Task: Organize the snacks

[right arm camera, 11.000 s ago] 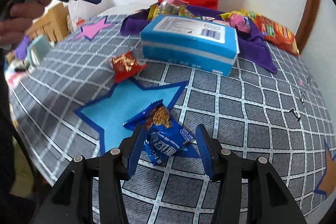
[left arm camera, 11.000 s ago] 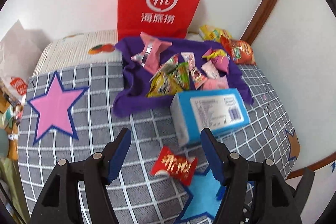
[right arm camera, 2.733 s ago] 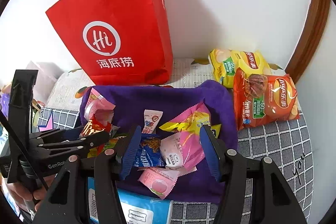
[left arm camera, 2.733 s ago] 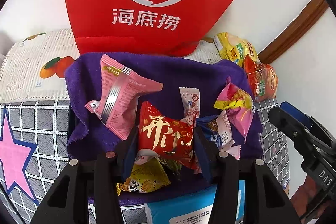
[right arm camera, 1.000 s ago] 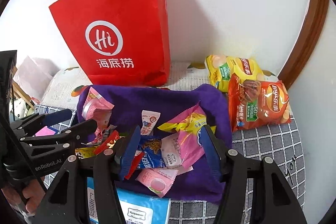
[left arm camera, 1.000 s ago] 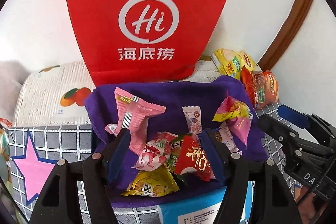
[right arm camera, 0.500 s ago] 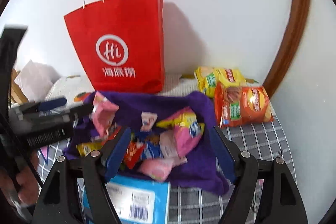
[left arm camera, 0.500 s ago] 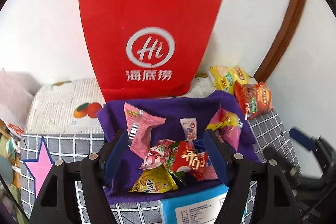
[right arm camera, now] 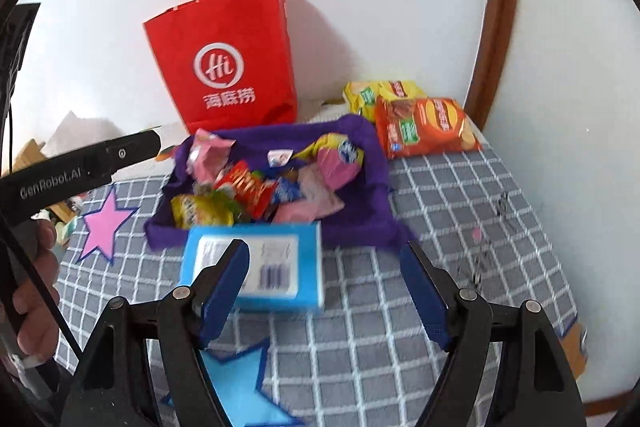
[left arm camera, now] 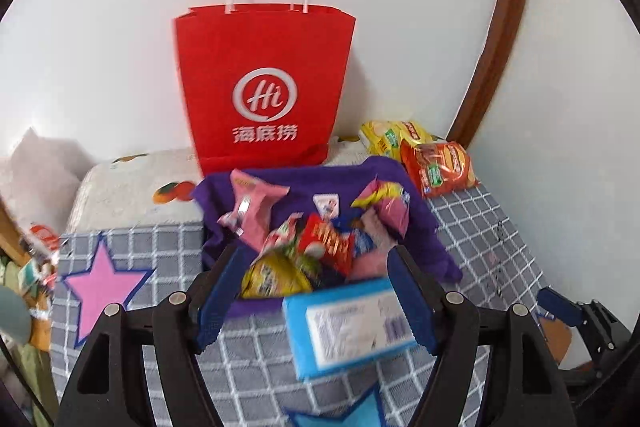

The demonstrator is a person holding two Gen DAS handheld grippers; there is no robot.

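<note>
A purple cloth (left arm camera: 344, 183) (right arm camera: 356, 219) lies on the grid-patterned table and holds a heap of small snack packets, among them a red packet (left arm camera: 326, 243) (right arm camera: 244, 185), a pink packet (left arm camera: 254, 201) and a yellow packet (left arm camera: 272, 275) (right arm camera: 200, 209). A blue box (left arm camera: 348, 325) (right arm camera: 276, 263) lies in front of the cloth. My left gripper (left arm camera: 312, 297) is open and empty, above the box and the cloth's near edge. My right gripper (right arm camera: 324, 291) is open and empty, above the box's right end.
A red paper bag (left arm camera: 264, 87) (right arm camera: 228, 63) stands against the wall behind the cloth. Yellow (right arm camera: 380, 93) and orange (right arm camera: 424, 125) chip bags lie at the back right. The left gripper's body (right arm camera: 80, 167) shows at the left of the right wrist view.
The red packet and the blue packet now lie on the purple cloth, released. Over the last second both grippers have pulled back and up from the cloth, open.
</note>
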